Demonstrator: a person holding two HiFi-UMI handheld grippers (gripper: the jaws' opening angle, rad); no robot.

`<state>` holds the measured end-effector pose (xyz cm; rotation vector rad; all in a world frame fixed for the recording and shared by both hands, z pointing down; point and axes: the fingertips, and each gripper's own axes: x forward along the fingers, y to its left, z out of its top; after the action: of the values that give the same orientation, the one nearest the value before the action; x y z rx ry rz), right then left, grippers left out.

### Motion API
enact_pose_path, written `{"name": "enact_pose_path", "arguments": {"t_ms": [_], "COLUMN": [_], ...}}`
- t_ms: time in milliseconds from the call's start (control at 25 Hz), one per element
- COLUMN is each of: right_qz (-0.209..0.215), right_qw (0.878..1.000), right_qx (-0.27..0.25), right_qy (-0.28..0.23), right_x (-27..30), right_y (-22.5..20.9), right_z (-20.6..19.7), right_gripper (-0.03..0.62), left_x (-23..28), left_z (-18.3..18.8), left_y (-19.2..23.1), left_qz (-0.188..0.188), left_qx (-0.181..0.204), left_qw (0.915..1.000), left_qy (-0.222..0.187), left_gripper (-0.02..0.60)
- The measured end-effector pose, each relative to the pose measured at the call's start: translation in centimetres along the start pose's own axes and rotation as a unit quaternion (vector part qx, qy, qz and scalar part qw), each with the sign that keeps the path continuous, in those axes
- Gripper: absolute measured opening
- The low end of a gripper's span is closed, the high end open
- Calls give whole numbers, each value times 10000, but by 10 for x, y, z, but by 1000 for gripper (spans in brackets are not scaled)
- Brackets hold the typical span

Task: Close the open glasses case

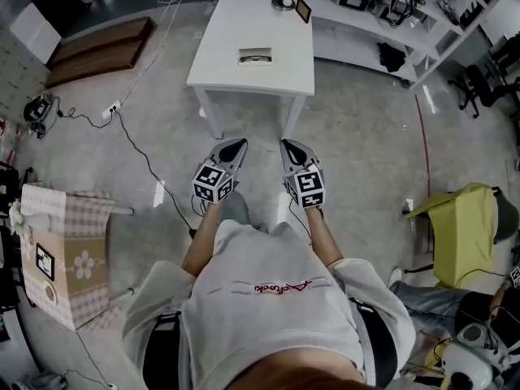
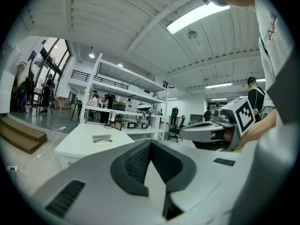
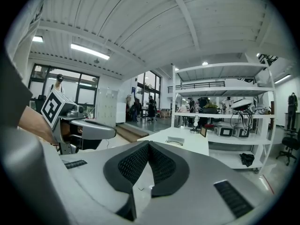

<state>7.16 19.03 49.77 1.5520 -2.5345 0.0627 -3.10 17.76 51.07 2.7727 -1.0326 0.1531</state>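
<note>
The open glasses case (image 1: pixel 256 55) lies in the middle of a white table (image 1: pixel 219 63) ahead of me, with glasses inside. It appears small in the left gripper view (image 2: pixel 102 139) and in the right gripper view (image 3: pixel 175 142). Both grippers are held side by side in the air over the floor, short of the table's near edge and pointing toward it. My left gripper (image 1: pixel 238 144) (image 2: pixel 150 142) is shut with nothing between its pads. My right gripper (image 1: pixel 286 144) (image 3: pixel 148 144) is shut and empty too. Neither touches the case or the table.
A lamp base (image 1: pixel 284 2) and a small frame (image 1: pixel 303 10) stand at the table's far end. Shelving (image 1: pixel 390 6) with equipment runs behind it. A cable (image 1: pixel 138 149) trails over the floor at left, near a cloth-covered box (image 1: pixel 65 250). A yellow-green chair (image 1: pixel 463 230) stands at right.
</note>
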Motion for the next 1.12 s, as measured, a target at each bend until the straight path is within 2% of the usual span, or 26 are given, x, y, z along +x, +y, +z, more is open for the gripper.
{"name": "enact_pose_path", "arguments": {"t_ms": [720, 1120], "right_qz": [171, 166], "right_qw": [9998, 9997], "right_qx": [-50, -56], "right_qy": [108, 171], "right_x": [55, 108], "right_y": [-20, -38], "right_z": [-7, -14], "right_gripper": [5, 5], "left_x": [36, 70], "left_z": [-8, -12], "left_y": [42, 94], "left_qz": [84, 117], "left_qx": [-112, -205], "left_qw": [9999, 9997], "left_qy": [71, 82], "left_gripper": [26, 26]}}
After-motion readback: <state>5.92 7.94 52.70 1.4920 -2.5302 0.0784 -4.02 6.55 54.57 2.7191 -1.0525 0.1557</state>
